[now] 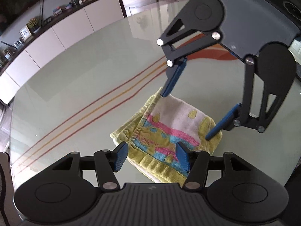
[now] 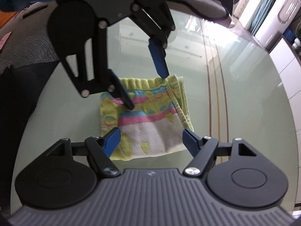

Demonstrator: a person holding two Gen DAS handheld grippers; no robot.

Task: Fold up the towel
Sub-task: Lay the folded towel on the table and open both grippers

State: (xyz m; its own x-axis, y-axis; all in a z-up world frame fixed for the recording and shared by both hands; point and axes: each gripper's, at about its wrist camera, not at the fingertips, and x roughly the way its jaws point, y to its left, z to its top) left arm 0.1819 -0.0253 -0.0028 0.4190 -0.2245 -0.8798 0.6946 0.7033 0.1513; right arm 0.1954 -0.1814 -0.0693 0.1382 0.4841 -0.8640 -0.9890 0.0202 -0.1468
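Small striped terry towel, yellow-green, pink, blue and white (image 1: 169,130), lies folded into compact stack on pale green glass tabletop (image 1: 75,86), lower centre of both views

Left gripper (image 1: 153,156) spread wide, empty, over near hem. Right gripper (image 2: 151,141) likewise released, straddling white end

Judged late step: last fold or squaring edges; next needs pinch on one edge

No containers visible

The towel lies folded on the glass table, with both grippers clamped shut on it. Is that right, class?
Not quite. The towel does lie folded on the glass table, but the left gripper and right gripper are open, as both wrist views show.
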